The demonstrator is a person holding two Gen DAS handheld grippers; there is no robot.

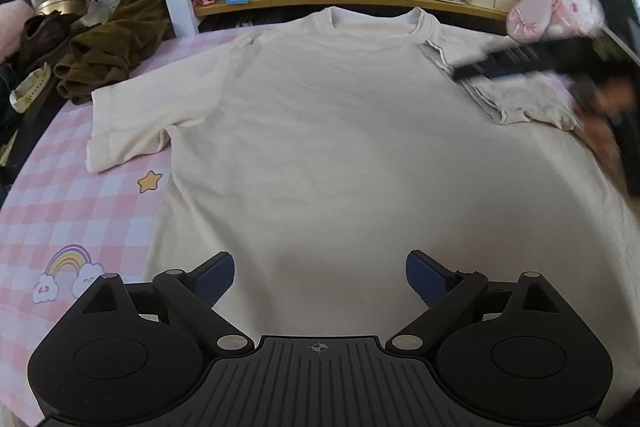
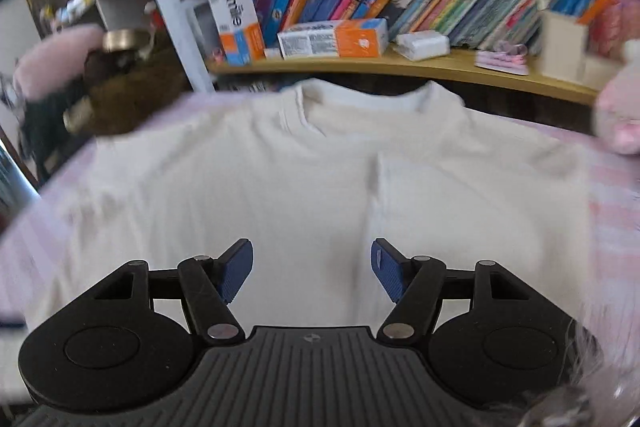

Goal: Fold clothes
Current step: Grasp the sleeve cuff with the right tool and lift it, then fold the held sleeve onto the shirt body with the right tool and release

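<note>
A cream T-shirt [image 1: 320, 131] lies flat on a pink checked tablecloth [image 1: 80, 211], collar towards the bookshelf. Its left sleeve [image 1: 124, 123] is spread out; its right sleeve [image 1: 508, 95] is folded inward over the body. My left gripper [image 1: 320, 279] hovers open over the shirt's lower middle, nothing between its blue pads. The right gripper [image 1: 520, 61] shows blurred at the right shoulder in the left wrist view. In the right wrist view the right gripper [image 2: 312, 271] is open above the T-shirt [image 2: 280, 179], holding nothing, and the picture is smeared by motion.
A brown garment [image 1: 108, 47] is heaped at the table's far left beside a watch [image 1: 30, 87]. A bookshelf [image 1: 360, 1] with books and boxes runs behind the collar. A pink plush toy [image 1: 556, 7] sits at the far right corner.
</note>
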